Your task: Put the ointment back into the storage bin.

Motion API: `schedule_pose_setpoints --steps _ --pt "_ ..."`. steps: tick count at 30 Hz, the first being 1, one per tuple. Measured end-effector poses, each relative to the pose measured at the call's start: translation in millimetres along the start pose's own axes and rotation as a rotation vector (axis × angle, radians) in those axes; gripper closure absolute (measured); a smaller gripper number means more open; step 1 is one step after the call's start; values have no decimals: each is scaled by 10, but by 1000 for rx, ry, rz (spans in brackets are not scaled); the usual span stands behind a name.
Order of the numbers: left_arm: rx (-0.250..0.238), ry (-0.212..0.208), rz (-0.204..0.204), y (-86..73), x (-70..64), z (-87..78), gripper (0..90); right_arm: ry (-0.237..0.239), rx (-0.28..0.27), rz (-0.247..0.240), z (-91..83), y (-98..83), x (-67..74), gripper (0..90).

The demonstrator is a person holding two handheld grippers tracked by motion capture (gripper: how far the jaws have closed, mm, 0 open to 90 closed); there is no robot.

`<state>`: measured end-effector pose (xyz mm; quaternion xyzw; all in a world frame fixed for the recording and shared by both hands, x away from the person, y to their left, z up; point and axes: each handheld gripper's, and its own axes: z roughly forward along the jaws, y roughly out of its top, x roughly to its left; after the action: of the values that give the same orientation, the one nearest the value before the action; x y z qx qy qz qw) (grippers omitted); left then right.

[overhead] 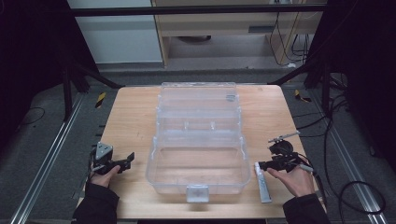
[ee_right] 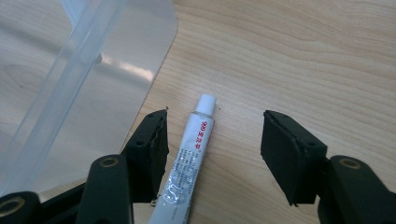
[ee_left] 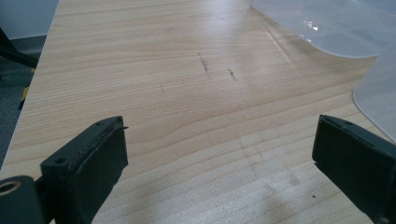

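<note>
High view: at five o'clock on the worktop [overhead: 130, 121], an ointment tube [overhead: 263, 183] is seen lying flat, just beside the clear plastic case [overhead: 198, 154]. The right hand-held gripper [overhead: 267, 164] is held over it, released, jaws straddling the tube, probably for a pickup. At seven o'clock the left hand-held gripper [overhead: 129, 159] is kept released above bare wood. Farther off, the case's lid is laid open toward twelve o'clock.

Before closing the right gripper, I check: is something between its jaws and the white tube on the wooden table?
Nothing visible. The white tube lies flat between the open jaws of the right gripper, closer to one jaw, beside the clear plastic box.
</note>
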<state>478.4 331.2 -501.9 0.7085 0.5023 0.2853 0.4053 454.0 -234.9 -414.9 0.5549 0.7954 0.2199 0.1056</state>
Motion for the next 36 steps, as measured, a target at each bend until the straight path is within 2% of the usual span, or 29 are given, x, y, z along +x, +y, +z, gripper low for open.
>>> schedule_pose_setpoints --steps 12,13,18,25,36 --pt "1 -1 -2 0 1 -1 27 8 75 -10 113 2 71 450" --pt "0 -2 -4 -1 0 -1 27 7 94 -10 134 3 84 453" --pt "0 -1 -2 0 1 -2 27 10 108 -11 172 -7 94 477" --pt "0 -2 -5 -1 1 -1 27 22 146 12 272 -58 73 501" --pt "0 -3 -5 -1 1 -2 27 16 185 2 391 -60 113 568"
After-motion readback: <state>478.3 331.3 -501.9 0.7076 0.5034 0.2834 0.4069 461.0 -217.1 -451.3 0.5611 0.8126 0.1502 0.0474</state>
